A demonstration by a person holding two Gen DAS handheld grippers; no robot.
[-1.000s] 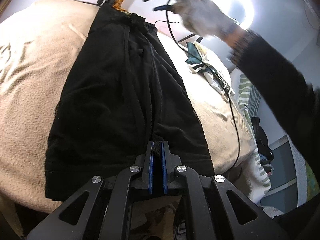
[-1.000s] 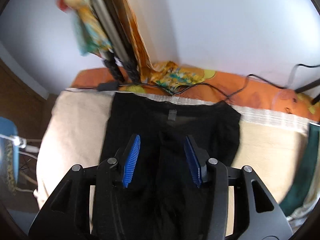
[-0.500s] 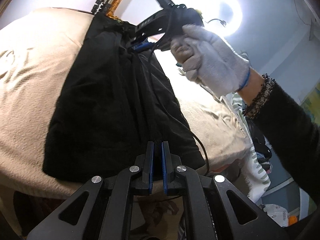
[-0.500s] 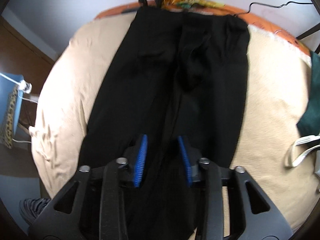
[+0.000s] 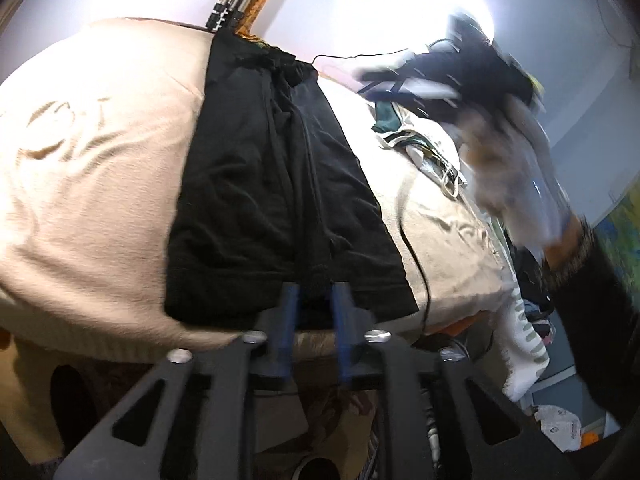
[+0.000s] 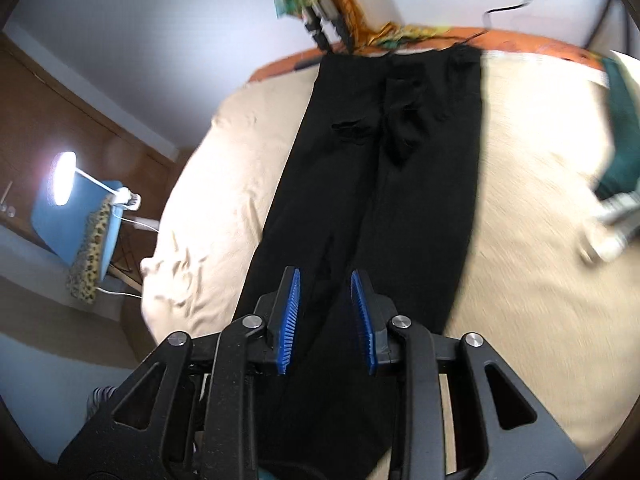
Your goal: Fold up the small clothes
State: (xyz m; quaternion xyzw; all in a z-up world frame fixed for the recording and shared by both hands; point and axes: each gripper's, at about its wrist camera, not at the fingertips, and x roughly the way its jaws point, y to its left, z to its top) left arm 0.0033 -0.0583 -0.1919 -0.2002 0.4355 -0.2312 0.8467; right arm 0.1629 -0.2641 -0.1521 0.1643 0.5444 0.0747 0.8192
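A pair of black shorts (image 5: 276,192) lies flat and lengthwise on the beige bed cover (image 5: 88,184), waistband at the far end. My left gripper (image 5: 314,292) is open and empty at the near hem of the shorts. My right gripper (image 6: 325,284) is open and empty, held above the near half of the shorts (image 6: 384,184). In the left wrist view the right gripper (image 5: 404,84) is a blurred shape in a gloved hand, raised at the upper right.
A green and white garment (image 5: 396,128) lies on the bed right of the shorts, with a black cable (image 5: 412,240) trailing off the near edge. A tripod (image 6: 320,20) stands at the far end. A blue chair with a lamp (image 6: 80,208) stands left of the bed.
My left gripper has opened and let go of the shorts' near hem. My right gripper has pulled back toward the near end and opened a little wider.
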